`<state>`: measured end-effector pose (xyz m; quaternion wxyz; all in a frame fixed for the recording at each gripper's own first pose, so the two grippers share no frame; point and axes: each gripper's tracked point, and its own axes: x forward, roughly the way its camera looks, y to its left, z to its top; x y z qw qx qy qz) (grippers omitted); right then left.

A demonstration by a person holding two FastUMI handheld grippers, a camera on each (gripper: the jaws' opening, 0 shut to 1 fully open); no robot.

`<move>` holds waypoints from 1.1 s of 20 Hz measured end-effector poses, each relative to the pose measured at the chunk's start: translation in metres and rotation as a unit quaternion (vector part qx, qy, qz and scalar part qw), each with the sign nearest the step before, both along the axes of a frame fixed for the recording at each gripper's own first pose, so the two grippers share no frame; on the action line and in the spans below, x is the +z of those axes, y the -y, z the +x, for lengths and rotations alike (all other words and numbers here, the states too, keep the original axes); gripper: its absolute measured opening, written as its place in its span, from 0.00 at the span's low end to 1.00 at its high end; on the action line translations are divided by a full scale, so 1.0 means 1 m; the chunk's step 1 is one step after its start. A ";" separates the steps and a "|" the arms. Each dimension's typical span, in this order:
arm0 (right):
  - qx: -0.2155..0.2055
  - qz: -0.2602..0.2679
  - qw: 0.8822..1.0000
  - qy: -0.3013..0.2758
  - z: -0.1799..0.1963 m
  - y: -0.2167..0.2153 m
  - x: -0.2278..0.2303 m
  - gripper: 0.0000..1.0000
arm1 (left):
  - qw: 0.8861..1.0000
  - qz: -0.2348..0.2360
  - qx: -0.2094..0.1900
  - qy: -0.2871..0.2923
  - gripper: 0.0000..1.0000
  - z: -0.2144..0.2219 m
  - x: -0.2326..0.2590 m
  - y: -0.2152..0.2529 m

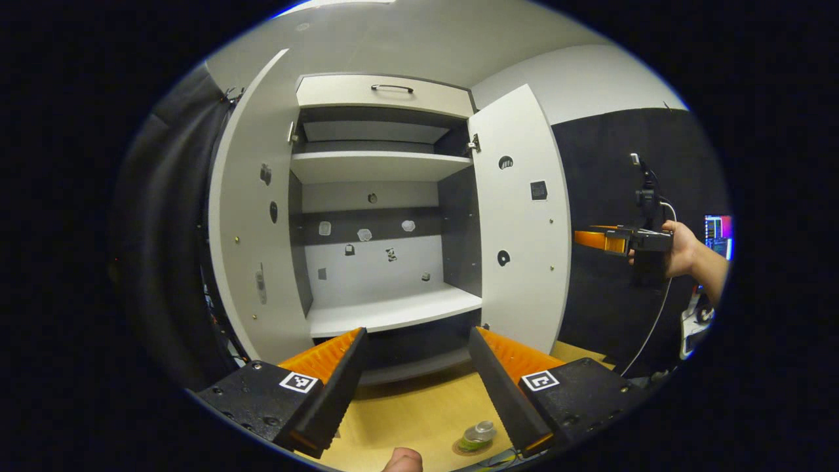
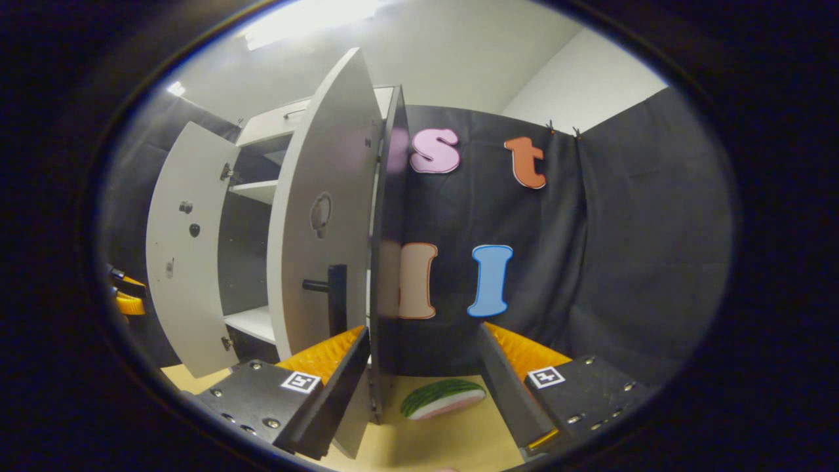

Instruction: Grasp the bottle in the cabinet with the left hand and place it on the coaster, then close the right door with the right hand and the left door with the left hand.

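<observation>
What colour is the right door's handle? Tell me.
Black handle on the white right door, clearest in the right gripper view.

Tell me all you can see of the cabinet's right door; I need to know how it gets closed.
The right door is a flat white panel, swung wide open and upright on its hinges. A dark bar handle juts from its outer face. The right gripper hangs open beside its lower edge; whether a finger touches it, I cannot tell.

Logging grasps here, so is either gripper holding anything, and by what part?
Nothing held. The left gripper and right gripper are open; the bottle stands on the coaster.
</observation>
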<state>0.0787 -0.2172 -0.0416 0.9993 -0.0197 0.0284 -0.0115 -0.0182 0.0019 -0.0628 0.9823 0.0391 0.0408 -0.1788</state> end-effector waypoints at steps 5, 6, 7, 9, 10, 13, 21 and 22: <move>-0.048 0.006 0.999 0.009 0.013 -0.005 0.004 0.88 | 1.000 -0.014 0.016 -0.005 0.97 -0.010 0.002 -0.015; -0.046 0.016 0.999 0.007 0.012 -0.011 0.003 0.91 | 1.000 -0.012 0.018 -0.006 0.97 -0.011 0.001 -0.018; -0.043 0.022 0.999 0.006 0.013 -0.015 0.002 0.91 | 1.000 -0.009 0.022 -0.005 0.97 -0.012 0.001 -0.022; -0.032 0.022 0.999 0.005 0.011 -0.027 0.002 0.90 | 1.000 -0.014 0.026 -0.005 0.97 -0.013 0.002 -0.024; -0.027 0.018 0.999 0.004 0.012 -0.032 0.003 0.90 | 0.999 -0.020 0.025 -0.006 0.97 -0.014 0.002 -0.023; -0.002 0.013 1.000 0.003 0.014 -0.061 0.003 0.90 | 0.999 -0.040 0.015 -0.002 0.97 -0.011 0.004 -0.017; 0.036 0.005 0.999 -0.001 0.029 -0.121 0.000 0.90 | 0.997 -0.057 0.058 -0.014 0.97 -0.014 -0.012 -0.053; 0.039 0.003 0.999 -0.001 0.032 -0.128 0.000 0.90 | 0.996 -0.063 0.061 -0.018 0.97 -0.017 -0.013 -0.057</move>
